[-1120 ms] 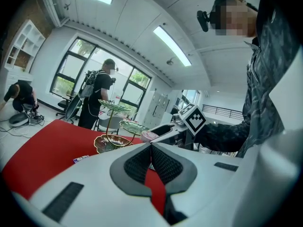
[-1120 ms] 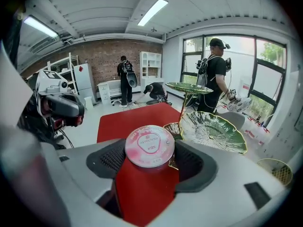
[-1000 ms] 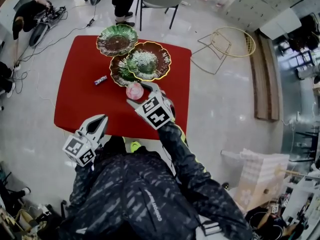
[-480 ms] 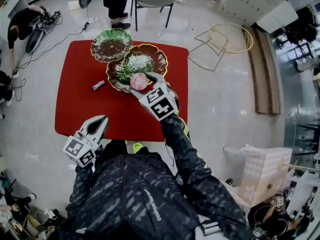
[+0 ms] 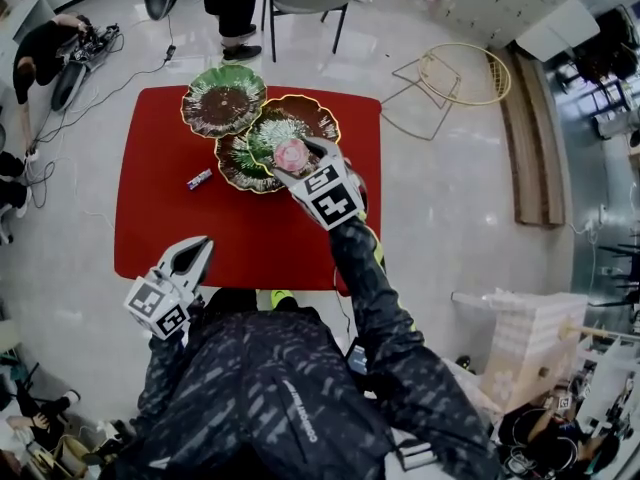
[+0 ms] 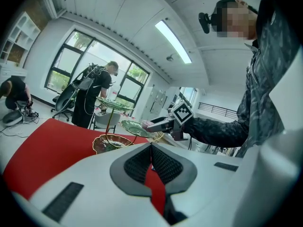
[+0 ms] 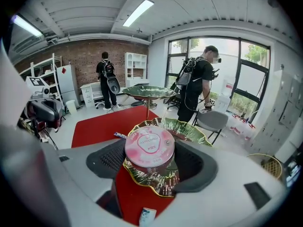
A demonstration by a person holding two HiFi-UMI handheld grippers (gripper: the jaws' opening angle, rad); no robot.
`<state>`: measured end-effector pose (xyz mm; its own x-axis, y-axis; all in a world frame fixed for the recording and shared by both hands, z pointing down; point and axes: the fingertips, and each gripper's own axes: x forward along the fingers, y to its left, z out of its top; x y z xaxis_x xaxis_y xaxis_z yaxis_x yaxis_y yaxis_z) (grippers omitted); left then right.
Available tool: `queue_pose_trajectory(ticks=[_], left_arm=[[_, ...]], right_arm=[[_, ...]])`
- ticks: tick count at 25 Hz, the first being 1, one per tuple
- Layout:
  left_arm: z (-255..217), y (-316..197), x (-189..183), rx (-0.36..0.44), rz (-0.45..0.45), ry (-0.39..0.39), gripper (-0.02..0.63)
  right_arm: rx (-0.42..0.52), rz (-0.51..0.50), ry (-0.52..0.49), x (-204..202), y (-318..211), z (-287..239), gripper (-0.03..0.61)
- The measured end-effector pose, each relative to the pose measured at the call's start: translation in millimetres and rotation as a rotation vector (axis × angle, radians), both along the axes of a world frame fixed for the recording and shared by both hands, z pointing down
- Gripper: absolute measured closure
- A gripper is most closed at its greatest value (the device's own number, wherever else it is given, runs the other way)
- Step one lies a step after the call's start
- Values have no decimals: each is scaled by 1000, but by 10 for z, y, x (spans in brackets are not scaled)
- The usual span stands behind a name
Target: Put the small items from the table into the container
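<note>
This looks like an open lab or studio: a brick wall (image 7: 85, 51), white shelves (image 7: 134, 63), tall windows (image 7: 251, 79), ceiling strip lights (image 7: 138, 11), cables (image 5: 130, 73) trailing over a glossy floor (image 5: 450, 208), and people (image 7: 196, 86) wearing backpack rigs.

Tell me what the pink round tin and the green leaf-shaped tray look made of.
The pink tin has a smooth satin lid with printed lettering: thin metal or plastic, I cannot tell which. The leaf-shaped tray is glossy green with a gold rim and sharp light reflections, suggesting glazed ceramic or glass, possibly lacquered plastic.
</note>
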<state>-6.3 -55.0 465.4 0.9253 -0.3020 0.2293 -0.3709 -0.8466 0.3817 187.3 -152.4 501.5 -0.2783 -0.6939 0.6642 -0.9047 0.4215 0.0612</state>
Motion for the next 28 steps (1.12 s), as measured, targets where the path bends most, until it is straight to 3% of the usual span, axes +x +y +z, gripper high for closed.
queue_pose_trajectory(ticks=[28], left_arm=[[54,-544,-163,-43,86,-26,604]], right_arm=[[-99,82,16,249,-562,327,247]])
